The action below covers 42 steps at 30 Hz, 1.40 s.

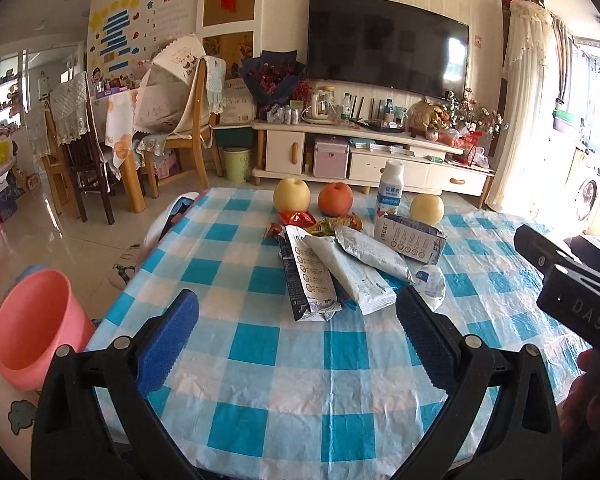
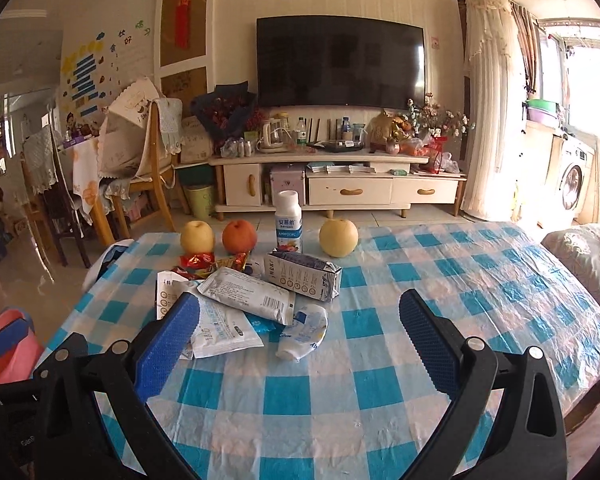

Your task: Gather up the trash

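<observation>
I hold my left tool (image 1: 298, 312) and right tool (image 2: 300, 312) wide open and empty above the counter (image 1: 300, 360), wrappers (image 1: 348, 268) piled at twelve o'clock, pink bin (image 1: 36, 332) at nine.

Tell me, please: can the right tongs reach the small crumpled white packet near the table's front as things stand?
Probably yes. The right tongs are open and empty, and the crumpled white packet lies between the fingers' line of sight on the tablecloth, with nothing lying in front of it.

A home living room: wall-mounted television (image 2: 340, 62), TV cabinet (image 2: 340, 184), dining chairs (image 1: 180, 120), washing machine (image 2: 574, 178).
</observation>
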Each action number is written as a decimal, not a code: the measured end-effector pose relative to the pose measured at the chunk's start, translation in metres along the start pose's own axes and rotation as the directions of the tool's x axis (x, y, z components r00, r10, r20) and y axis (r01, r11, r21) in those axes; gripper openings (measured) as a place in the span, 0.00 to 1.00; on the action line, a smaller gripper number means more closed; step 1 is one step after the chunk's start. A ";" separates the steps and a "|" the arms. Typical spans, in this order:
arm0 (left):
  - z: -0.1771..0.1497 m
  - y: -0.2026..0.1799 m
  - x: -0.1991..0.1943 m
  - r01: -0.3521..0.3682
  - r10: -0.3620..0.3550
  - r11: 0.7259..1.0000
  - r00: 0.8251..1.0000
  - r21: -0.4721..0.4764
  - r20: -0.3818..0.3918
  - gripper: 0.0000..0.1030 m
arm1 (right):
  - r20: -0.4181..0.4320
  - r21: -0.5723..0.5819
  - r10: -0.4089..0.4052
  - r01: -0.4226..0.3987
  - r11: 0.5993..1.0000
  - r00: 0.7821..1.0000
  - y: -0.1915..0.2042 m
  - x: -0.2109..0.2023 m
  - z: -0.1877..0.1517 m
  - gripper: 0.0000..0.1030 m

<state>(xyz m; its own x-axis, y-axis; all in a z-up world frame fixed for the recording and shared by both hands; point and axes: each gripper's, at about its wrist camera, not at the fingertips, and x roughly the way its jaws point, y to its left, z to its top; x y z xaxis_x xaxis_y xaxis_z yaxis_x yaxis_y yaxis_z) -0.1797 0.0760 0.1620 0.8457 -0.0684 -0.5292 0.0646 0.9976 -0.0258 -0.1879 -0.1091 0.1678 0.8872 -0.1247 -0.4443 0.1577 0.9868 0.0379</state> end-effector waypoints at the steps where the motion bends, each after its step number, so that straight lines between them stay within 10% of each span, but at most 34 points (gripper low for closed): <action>1: 0.002 0.000 -0.006 -0.001 0.001 1.000 1.000 0.002 0.011 0.97 | 0.008 -0.005 -0.002 0.002 1.000 1.000 0.002 -0.005 0.001 0.96; 42: 0.006 0.009 -0.043 -0.026 0.029 0.998 0.998 -0.048 0.062 0.97 | 0.094 -0.007 -0.016 0.016 1.000 0.995 0.002 -0.054 0.004 0.96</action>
<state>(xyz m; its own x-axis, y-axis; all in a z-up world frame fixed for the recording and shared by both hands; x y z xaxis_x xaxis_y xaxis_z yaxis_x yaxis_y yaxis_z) -0.2121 0.0882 0.1894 0.8784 -0.0396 -0.4764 0.0165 0.9985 -0.0527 -0.2342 -0.1007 0.1956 0.9214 -0.1493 -0.3587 0.1692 0.9853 0.0244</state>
